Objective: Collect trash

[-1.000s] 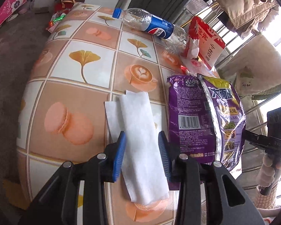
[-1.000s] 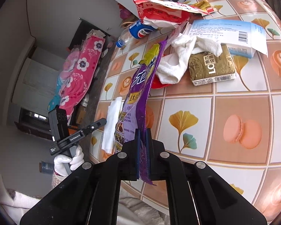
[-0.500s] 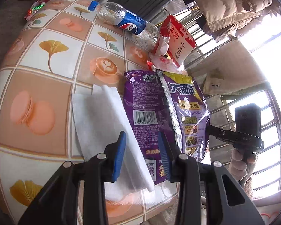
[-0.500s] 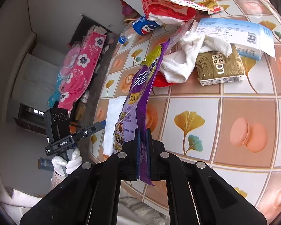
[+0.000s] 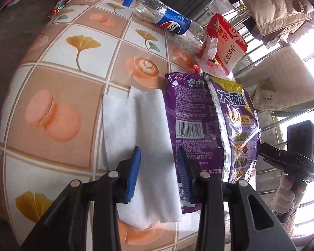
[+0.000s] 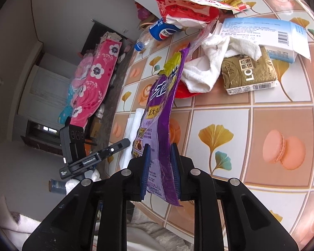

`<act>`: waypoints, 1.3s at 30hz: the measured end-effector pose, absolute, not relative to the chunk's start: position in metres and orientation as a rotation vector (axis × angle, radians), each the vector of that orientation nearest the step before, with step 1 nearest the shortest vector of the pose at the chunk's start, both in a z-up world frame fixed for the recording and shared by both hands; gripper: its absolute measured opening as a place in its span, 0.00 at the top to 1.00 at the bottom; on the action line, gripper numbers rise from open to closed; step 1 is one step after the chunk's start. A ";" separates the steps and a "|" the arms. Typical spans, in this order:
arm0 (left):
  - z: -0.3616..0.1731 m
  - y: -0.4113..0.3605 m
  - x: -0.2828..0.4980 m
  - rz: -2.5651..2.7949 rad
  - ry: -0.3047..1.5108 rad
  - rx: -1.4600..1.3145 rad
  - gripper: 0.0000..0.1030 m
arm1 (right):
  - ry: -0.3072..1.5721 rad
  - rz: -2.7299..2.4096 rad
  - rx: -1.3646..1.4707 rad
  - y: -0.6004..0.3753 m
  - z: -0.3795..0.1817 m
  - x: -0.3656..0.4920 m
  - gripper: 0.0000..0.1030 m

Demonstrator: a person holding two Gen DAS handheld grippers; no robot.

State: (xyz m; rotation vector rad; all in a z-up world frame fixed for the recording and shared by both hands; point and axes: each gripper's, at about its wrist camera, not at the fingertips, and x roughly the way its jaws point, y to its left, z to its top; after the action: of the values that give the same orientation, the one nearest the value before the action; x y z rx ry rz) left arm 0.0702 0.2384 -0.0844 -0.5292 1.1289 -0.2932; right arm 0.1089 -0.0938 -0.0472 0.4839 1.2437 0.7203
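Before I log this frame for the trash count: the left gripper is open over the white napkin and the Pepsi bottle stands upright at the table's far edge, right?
Not quite. The Pepsi bottle lies on its side, as the left wrist view shows. The left gripper is open over the white napkin.

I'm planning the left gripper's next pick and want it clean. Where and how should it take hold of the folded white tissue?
Grip the folded white tissue at its near end, which overhangs the table edge, coming level from the table's near side. It lies flat, so only that free end offers both faces. The open left gripper already straddles it; avoid the purple snack bag alongside.
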 end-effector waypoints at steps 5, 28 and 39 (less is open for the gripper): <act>-0.086 0.232 0.070 -0.288 1.140 -0.482 0.66 | 1.256 0.717 0.515 -0.094 -0.054 0.110 0.68; -0.081 0.211 0.064 -0.267 1.106 -0.288 0.90 | 1.242 0.687 0.484 -0.089 -0.062 0.109 0.75; -0.061 0.212 0.051 -0.239 1.024 -0.200 0.99 | 1.110 0.814 0.388 -0.069 -0.026 0.096 1.00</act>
State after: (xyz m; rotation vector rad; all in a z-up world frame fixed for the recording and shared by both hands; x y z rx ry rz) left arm 0.0513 0.2119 -0.0610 -0.1997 1.0236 -0.2389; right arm 0.0960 -0.0695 -0.0259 0.3884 1.1097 0.8137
